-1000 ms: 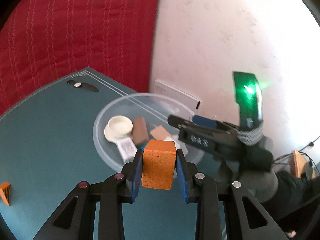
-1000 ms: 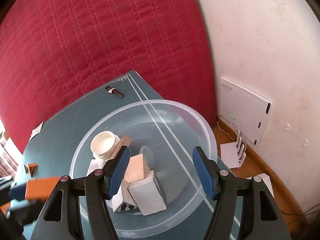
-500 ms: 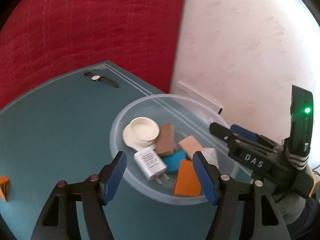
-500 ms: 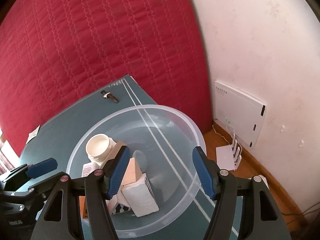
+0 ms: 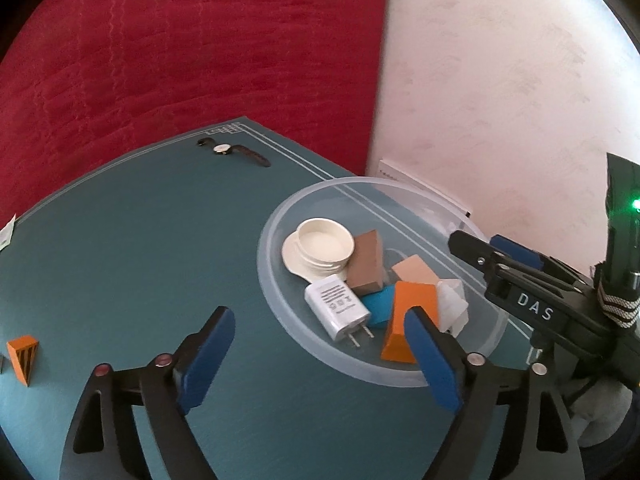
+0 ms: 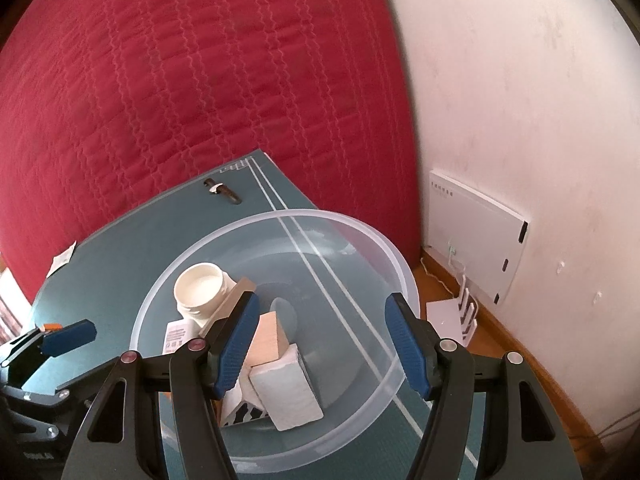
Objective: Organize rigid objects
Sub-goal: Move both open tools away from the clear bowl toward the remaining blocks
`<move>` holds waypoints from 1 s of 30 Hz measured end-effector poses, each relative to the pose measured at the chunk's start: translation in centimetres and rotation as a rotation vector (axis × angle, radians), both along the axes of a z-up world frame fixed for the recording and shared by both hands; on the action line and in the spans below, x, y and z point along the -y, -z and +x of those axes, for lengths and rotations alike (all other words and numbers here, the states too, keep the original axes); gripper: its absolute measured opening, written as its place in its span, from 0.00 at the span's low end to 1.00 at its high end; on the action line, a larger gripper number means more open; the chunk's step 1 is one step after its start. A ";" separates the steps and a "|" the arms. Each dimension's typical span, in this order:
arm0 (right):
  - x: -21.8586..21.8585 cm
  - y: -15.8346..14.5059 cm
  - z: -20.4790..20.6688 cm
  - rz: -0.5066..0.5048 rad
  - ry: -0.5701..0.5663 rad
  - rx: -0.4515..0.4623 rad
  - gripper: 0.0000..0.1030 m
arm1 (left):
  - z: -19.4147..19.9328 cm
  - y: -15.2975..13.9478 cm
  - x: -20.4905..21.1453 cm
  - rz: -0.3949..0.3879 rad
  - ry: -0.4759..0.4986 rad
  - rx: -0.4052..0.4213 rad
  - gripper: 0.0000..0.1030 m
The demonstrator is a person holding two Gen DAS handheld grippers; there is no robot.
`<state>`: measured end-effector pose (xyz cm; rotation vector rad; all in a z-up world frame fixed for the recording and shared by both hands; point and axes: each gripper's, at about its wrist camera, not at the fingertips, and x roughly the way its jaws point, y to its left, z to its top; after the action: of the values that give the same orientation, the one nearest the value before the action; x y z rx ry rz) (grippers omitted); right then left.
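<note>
One orange wedge (image 5: 23,358) shows only leftward.

Left gripper (image 5: 316,344) angled downward, jaws just opened wide, nothing between them; right gripper (image 6: 326,340) half open, empty, also angled downward

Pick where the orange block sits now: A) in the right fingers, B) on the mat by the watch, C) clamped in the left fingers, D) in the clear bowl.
D: the orange block lies inside the clear bowl beside the charger, and the left gripper, just opened, holds nothing.
</note>
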<state>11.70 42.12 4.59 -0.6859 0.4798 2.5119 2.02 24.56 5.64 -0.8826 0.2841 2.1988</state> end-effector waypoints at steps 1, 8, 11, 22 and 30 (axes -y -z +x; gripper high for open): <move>0.2 0.0 0.0 0.008 0.000 0.001 0.65 | -0.1 0.0 0.2 0.002 -0.012 -0.002 0.92; 1.6 -0.4 -0.1 0.073 -0.010 -0.002 0.70 | -0.7 -0.1 1.8 -0.004 -0.082 -0.041 0.95; 2.3 -0.6 -0.1 0.101 -0.016 0.000 0.70 | -0.9 0.0 2.5 -0.010 -0.104 -0.058 0.95; 4.9 -1.4 -0.1 0.169 -0.046 -0.001 0.71 | -1.9 -0.2 6.1 0.003 -0.183 -0.074 0.96; 7.6 -2.4 -0.2 0.177 -0.104 -0.011 0.72 | -2.9 -0.5 9.3 0.016 -0.243 -0.074 0.97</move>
<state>11.49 34.53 6.98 -0.6433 0.2263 2.6179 -0.88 15.27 6.14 -0.8658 0.2029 2.4583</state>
